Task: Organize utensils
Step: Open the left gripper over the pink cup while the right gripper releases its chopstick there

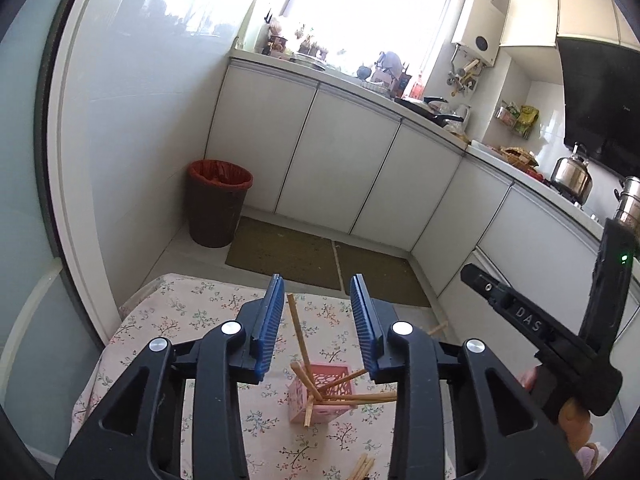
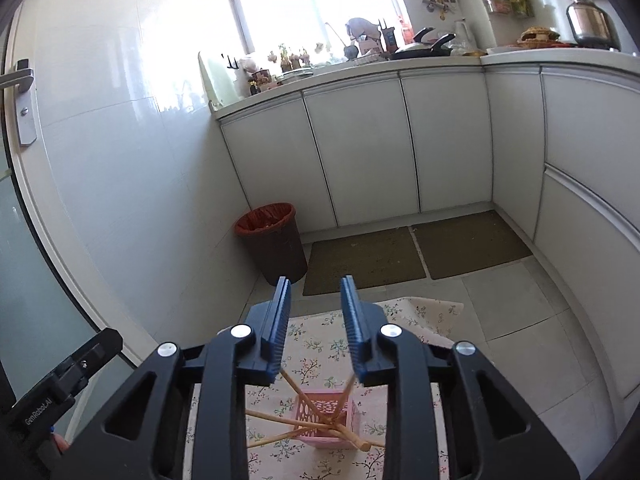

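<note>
The left gripper [image 1: 317, 322] is held with its 2 blue pads [image 1: 271, 320] spread apart and nothing between them in contact; a chopstick is seen through the gap, but it stands in the holder below and is not judged to be gripped. The right gripper [image 2: 315, 326] is likewise held open and empty, its pads [image 2: 280, 320] parted over the same spot. Both are kept raised above the pink holder [image 1: 322, 400], likely so that the sticks already dropped in are not knocked. The chopsticks [image 1: 344, 398] are fanned out in that holder, leaning in several directions against its rim, because the holder is short and wide and the sticks are long; 1 leans up steeply [image 1: 298, 332] toward the left gripper. More chopsticks [image 1: 362, 468] are seen lying flat on the cloth near the bottom edge of the left view, well apart from the holder, so the task is judged partly done. The holder stands upright on the floral tablecloth [image 1: 192, 320], about mid-table, within reach of either side. Whether other utensils remain on the table cannot be told. The next pick is judged to call for a low, flat approach to the loose sticks; a tall leaning stick could be tipped out if brushed.
</note>
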A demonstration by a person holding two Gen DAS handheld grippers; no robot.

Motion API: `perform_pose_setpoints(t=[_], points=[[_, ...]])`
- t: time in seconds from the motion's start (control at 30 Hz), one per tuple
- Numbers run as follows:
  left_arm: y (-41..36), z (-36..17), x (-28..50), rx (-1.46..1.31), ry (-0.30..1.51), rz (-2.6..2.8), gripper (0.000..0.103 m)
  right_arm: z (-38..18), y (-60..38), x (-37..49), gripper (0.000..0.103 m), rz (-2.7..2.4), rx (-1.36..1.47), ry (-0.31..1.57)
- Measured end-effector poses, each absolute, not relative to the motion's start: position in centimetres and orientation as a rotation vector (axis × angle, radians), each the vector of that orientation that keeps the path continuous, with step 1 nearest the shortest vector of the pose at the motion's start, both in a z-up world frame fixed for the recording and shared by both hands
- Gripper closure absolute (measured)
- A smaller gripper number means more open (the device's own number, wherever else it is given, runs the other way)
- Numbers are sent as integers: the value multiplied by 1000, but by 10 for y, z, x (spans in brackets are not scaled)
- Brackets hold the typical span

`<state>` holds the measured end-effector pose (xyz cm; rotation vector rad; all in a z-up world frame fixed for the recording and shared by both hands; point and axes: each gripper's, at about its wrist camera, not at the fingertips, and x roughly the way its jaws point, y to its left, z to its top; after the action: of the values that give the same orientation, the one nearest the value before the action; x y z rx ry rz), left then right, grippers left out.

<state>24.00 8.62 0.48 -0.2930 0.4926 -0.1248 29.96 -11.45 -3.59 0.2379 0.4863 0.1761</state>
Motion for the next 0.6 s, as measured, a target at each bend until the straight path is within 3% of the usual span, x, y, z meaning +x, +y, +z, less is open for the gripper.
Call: perform_pose_setpoints(t=[0.13, 0.23, 0.3, 0.4, 0.47, 0.6], points=[[75, 4, 236, -247, 514, -108, 70, -23, -116, 277, 73, 130, 196, 464], [66, 8, 227, -216, 510, -100, 67, -19, -124, 255, 64, 82, 182, 449], [61, 11, 217, -191, 501, -85, 62, -17, -129, 242, 58, 53, 182, 443], [54, 13, 201, -177, 487, -74, 39, -17, -142, 219, 43, 17, 210, 441], [49, 13, 191, -163, 483, -72, 34, -19, -150, 204, 30, -6, 225, 438], [39, 4, 177, -128, 514, -82, 27, -29, -163, 178, 17, -31, 267, 445]])
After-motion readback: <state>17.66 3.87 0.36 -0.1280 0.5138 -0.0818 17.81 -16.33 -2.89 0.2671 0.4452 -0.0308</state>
